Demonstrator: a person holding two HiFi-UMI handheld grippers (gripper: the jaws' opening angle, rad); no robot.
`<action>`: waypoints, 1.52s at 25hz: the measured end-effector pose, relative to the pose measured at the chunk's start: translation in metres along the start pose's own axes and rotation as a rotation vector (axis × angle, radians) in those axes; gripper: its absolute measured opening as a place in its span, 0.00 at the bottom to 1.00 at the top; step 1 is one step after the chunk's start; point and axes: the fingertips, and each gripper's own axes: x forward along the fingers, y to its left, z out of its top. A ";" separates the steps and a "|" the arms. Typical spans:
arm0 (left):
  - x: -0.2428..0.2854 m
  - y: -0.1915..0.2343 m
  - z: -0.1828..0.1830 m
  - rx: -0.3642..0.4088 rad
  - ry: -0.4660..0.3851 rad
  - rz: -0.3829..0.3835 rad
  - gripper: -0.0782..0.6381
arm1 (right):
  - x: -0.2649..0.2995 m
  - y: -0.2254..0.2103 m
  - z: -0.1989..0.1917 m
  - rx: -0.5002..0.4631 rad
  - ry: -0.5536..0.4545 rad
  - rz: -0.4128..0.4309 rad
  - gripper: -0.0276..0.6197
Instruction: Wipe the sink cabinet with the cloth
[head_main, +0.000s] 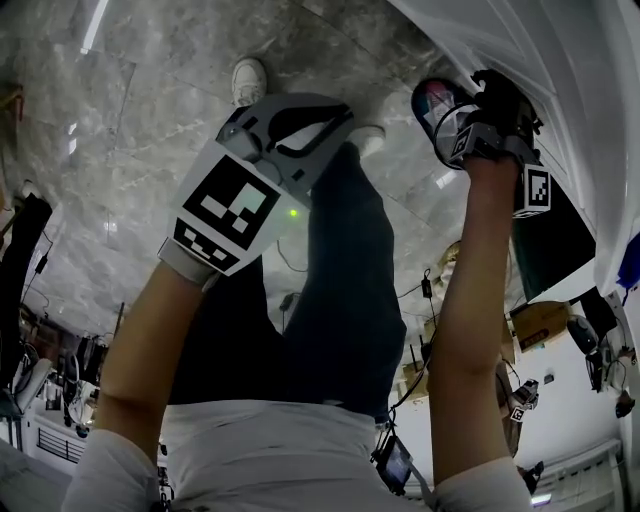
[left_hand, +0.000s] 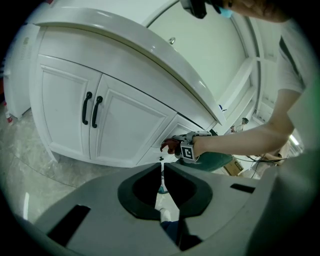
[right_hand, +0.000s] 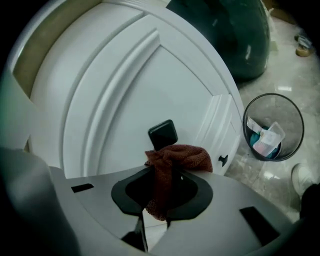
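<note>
Cloth (right_hand: 175, 157) sits pinched in the right tool (right_hand: 161, 175), bunched just ahead against the sink cabinet (right_hand: 125, 100) door, apparently for wiping; left tool (left_hand: 162, 172), jaws together and empty, hangs well back, keeping clear.

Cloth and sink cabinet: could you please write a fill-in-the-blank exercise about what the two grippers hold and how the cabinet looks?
1. The right gripper is shut on the ____.
2. The left gripper is shut and holds ____.
3. The two handles on the doors of the white cabinet are ____ in colour.

Missing words: cloth; nothing; black.
</note>
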 end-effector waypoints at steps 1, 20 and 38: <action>0.002 -0.001 0.000 -0.001 0.001 0.002 0.13 | 0.003 -0.009 0.005 -0.009 -0.013 -0.011 0.16; 0.053 -0.041 0.001 0.030 0.050 -0.008 0.13 | -0.007 -0.046 0.064 -0.185 0.034 0.103 0.16; 0.086 -0.091 0.017 0.099 0.098 -0.092 0.13 | -0.063 -0.005 0.132 -0.057 0.023 0.198 0.16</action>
